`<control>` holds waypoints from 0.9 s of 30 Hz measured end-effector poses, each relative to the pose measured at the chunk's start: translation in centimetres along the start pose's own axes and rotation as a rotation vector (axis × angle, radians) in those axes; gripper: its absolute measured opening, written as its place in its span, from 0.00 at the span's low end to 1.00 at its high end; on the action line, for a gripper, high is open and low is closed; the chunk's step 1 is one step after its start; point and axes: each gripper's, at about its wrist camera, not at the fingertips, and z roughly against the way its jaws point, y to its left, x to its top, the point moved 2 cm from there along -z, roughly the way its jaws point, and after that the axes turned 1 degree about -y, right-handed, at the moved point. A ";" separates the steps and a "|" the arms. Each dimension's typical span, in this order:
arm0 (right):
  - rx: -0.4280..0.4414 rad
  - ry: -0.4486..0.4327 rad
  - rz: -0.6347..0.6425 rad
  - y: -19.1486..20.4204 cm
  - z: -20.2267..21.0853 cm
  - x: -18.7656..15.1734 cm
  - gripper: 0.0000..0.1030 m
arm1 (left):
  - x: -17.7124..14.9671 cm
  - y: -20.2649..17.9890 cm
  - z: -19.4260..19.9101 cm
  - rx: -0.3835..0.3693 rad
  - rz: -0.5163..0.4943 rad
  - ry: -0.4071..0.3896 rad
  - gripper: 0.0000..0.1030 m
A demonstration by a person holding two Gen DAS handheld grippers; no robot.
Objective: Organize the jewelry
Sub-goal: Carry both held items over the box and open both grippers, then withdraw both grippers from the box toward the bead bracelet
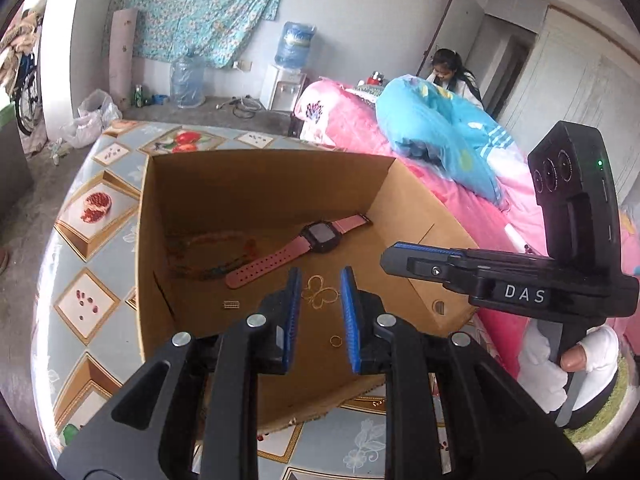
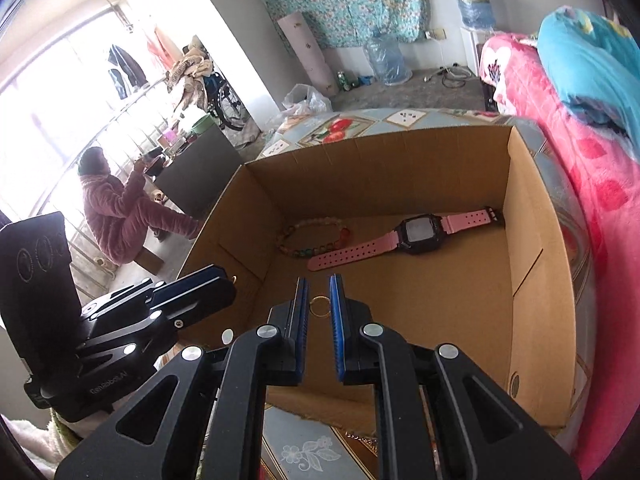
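Patterned fruit-print tablecloth (image 1: 96,204) under everything, a pink bedspread (image 2: 592,184) alongside. On the cloth, an open cardboard box (image 1: 264,184) with its near wall cut low, already holding the jewelry. Largest inside: a pink-strapped digital watch (image 2: 416,234) lying flat toward the far right corner, one strap end close to the side wall. Just left of it, nearly touching the other strap, a beaded bracelet (image 2: 312,236) flat on the floor. Nearer the front, a thin gold butterfly-shaped piece (image 1: 320,294), then a small gold ring (image 1: 335,341), and a tiny rectangular gold clasp-like item (image 1: 231,305) off to the left. Left gripper (image 1: 320,286) hovering over the box floor, pads spread with nothing between them, the butterfly piece framed in the gap. Right gripper (image 2: 319,292) likewise parted and empty, the ring showing between its tips in its own view, contact with the cardboard not clear. Risks, as a judgement: thin wire pieces lying flush on cardboard, so easily skidded away or bent by closing pads; both tools crowded over 1 small patch of floor, so likely to knock each other or nudge the neighbouring ring; a hard downward press apt to dent the box floor.
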 end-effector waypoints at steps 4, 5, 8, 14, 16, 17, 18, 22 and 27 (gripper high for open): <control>0.029 0.015 -0.049 -1.3 -0.7 0.8 0.11 | 0.5 0.8 -1.2 0.008 0.038 0.011 0.21; 0.042 0.015 -0.063 -1.5 -0.7 0.9 0.11 | 0.5 1.0 -1.2 0.002 0.055 0.011 0.24; 0.062 0.014 -0.085 -1.9 -0.7 1.0 0.12 | 0.6 1.6 -1.4 0.002 0.079 0.009 0.25; 0.092 -0.025 -0.104 -2.3 0.7 1.1 0.12 | 0.7 1.9 -0.4 0.007 0.087 -0.017 0.26; 0.102 -0.055 -0.098 -2.1 1.9 1.0 0.12 | 0.7 1.6 0.5 0.003 0.074 -0.039 0.27; 0.105 -0.070 -0.092 -2.1 2.5 0.9 0.12 | 0.7 1.4 1.0 0.001 0.065 -0.051 0.27; 0.108 -0.090 -0.085 -2.0 3.3 0.7 0.12 | 0.5 1.2 1.5 -0.001 0.054 -0.062 0.28; 0.125 -0.167 -0.044 -1.6 6.7 -0.7 0.12 | -0.7 -0.2 4.5 -0.019 -0.018 -0.116 0.30; 0.136 -0.235 0.010 -1.8 10.5 -4.0 0.12 | -3.8 -2.6 8.8 -0.072 -0.135 -0.170 0.35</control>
